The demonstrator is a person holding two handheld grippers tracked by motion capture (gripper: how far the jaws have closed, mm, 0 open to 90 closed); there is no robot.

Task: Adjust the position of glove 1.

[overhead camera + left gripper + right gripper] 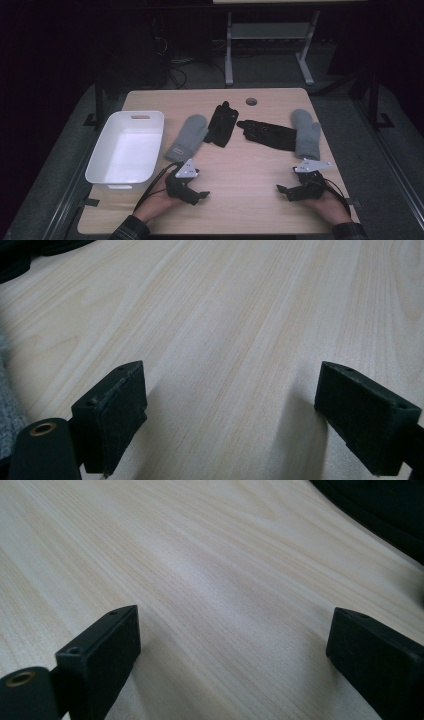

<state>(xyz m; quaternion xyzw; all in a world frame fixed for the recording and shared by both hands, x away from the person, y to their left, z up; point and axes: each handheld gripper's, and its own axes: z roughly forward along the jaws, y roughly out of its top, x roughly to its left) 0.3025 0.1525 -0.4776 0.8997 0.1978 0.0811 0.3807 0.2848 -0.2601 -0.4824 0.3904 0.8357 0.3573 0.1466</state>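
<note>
A pale wooden worktop [240,170] stands in a dim room, and a person's hands rest at its near edge, each holding a gripper. The left gripper [200,195] sits near the front left, pointing inward across the wood; the right gripper [282,190] sits near the front right, pointing back toward it. Both have their jaws spread wide with nothing between them. In the left gripper view [227,415] and the right gripper view [232,655] only bare wood grain lies in the gap.

A white plastic tub [100,167] sits on the left side of the worktop, with a handle slot in its far wall and nothing inside it. Just to its right lies a grey mitten [189,135], cuff toward the person, and the left gripper is close to that cuff. A black glove [222,124] lies beside the mitten's tip, touching or nearly so. Further right a second black glove [265,134] stretches sideways, its cuff end against or under a second grey mitten [306,132] near the right edge. A small round hole [251,101] shows in the worktop's far side.

Beyond the worktop, the legs of another table [270,45] stand on the grey floor.
</note>
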